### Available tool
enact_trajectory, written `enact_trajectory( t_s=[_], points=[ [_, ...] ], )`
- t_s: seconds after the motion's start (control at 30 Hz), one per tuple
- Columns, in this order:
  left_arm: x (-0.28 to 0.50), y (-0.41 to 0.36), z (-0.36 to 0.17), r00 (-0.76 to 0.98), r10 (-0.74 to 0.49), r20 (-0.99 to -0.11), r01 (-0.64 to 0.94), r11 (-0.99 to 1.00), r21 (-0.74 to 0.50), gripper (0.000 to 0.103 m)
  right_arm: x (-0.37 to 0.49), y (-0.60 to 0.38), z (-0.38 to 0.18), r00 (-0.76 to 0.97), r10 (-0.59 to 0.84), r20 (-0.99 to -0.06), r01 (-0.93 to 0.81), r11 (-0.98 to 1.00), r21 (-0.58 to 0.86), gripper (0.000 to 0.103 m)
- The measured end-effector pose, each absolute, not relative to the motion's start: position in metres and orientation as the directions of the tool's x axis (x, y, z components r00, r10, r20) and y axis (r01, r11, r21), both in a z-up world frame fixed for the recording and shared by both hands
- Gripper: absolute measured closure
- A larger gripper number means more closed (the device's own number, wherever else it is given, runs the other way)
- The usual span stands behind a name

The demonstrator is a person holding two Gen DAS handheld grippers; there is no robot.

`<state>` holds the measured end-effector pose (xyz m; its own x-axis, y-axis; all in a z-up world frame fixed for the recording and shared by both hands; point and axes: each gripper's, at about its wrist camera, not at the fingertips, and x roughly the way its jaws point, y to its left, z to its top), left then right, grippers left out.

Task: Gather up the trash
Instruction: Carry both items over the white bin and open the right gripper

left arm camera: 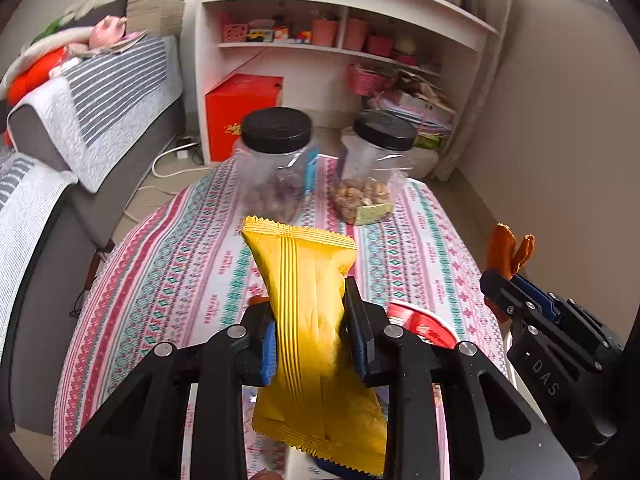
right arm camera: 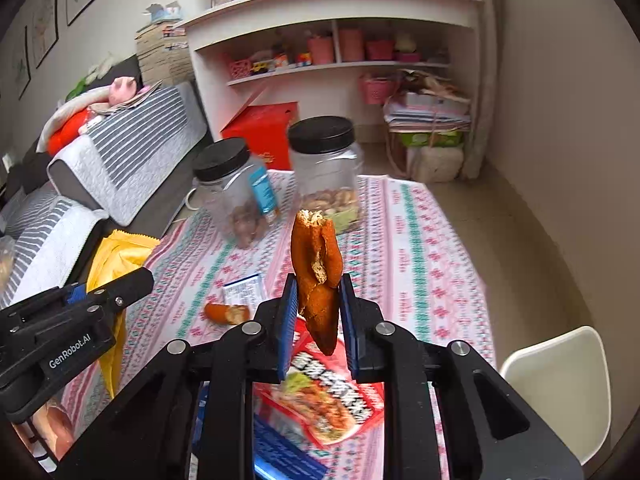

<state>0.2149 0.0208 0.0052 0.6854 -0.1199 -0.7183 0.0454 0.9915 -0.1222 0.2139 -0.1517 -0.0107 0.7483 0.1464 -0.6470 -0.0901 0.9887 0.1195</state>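
My left gripper (left arm camera: 310, 328) is shut on a yellow snack wrapper (left arm camera: 308, 292) and holds it upright above the patterned tablecloth (left arm camera: 172, 272). The wrapper also shows at the left of the right wrist view (right arm camera: 116, 256). My right gripper (right arm camera: 318, 312) is shut on an orange peel (right arm camera: 318, 264) and holds it upright above the table; the peel also shows at the right of the left wrist view (left arm camera: 508, 250). A red snack packet (right arm camera: 332, 396) lies under the right gripper. A second peel piece (right arm camera: 226, 314) and a small white wrapper (right arm camera: 244, 288) lie on the cloth.
Two clear jars with black lids (left arm camera: 276, 160) (left arm camera: 372, 168) stand at the table's far side. A grey sofa (left arm camera: 100, 112) is at the left, a white shelf (left arm camera: 340, 40) and red box (left arm camera: 240, 112) behind. A white chair (right arm camera: 560, 380) stands at the right.
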Motion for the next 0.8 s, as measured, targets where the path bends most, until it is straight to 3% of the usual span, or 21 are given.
enact_trajectory(
  t_s=[0.8],
  points=[
    [0.191, -0.087, 0.018, 0.73, -0.207, -0.651, 0.209, 0.975, -0.076, 0.074, 0.175, -0.239, -0.003, 0.783, 0.04, -0.621, 0.047, 0.991, 0.123, 0.083]
  ],
)
